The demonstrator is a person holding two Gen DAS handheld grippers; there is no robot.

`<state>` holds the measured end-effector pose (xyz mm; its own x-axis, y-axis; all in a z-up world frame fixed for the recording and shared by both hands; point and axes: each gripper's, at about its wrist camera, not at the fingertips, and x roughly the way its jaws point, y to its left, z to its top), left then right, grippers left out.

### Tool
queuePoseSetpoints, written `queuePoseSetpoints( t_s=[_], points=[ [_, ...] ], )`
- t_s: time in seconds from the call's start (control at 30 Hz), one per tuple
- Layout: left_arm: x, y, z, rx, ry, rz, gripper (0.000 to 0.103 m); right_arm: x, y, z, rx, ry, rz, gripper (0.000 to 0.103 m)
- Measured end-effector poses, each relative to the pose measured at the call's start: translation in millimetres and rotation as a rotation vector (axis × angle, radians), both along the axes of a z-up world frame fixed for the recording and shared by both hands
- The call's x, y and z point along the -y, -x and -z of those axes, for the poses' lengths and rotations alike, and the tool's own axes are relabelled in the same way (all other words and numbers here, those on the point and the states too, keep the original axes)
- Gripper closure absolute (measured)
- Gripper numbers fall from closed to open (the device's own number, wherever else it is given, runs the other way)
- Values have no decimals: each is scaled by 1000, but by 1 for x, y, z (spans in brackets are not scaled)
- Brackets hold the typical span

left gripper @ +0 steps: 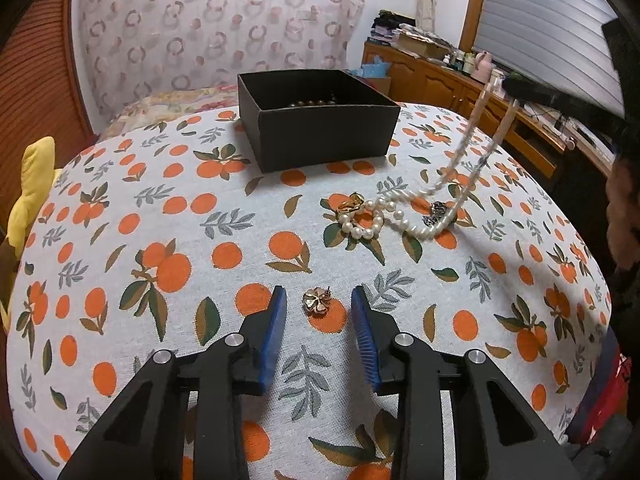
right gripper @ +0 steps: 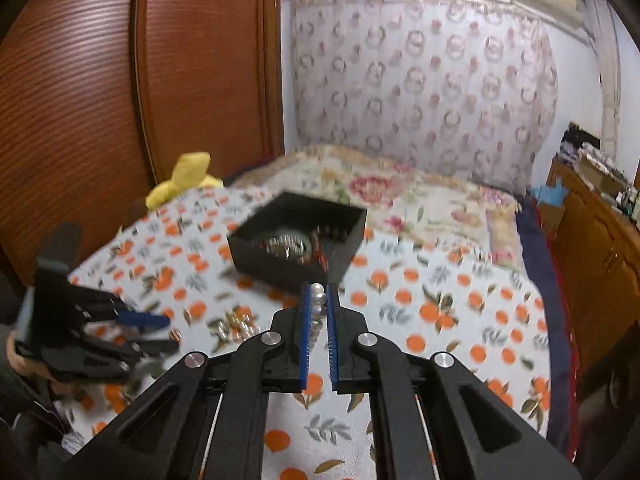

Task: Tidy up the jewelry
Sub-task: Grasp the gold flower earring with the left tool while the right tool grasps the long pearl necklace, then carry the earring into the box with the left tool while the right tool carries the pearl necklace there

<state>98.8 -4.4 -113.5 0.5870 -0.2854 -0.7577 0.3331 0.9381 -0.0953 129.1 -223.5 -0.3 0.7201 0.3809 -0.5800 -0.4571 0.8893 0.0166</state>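
My left gripper [left gripper: 319,298] is open, low over the orange-print tablecloth, with a gold flower earring [left gripper: 317,300] lying between its blue fingertips. My right gripper [right gripper: 319,294] is shut on a white pearl necklace [right gripper: 318,300]; in the left wrist view that necklace [left gripper: 464,168] hangs from the right gripper [left gripper: 516,90] at upper right, its lower end trailing on the cloth. A gold ring [left gripper: 352,202] and a dark earring [left gripper: 436,212] lie by the pearls. A black box [left gripper: 316,120] holding jewelry stands at the far middle; it also shows in the right wrist view [right gripper: 298,240].
The table's tablecloth [left gripper: 160,240] drops off at the left and right edges. A yellow plush toy [left gripper: 30,184] sits at the left edge. A bed [right gripper: 420,196] lies behind the table, a wooden sideboard [left gripper: 460,92] at right. The left gripper [right gripper: 100,332] shows blurred in the right wrist view.
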Motion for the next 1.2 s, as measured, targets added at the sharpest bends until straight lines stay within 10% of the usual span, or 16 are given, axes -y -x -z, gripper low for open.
queuePoseSetpoints(
  t_s=[0.13, 1.2],
  points=[
    [1, -1, -1, -5, 2, 9, 91, -2, 6, -20, 38, -8, -9, 95],
    [1, -39, -92, 162, 53, -2, 92, -42, -9, -121, 188, -9, -69, 95]
  ],
)
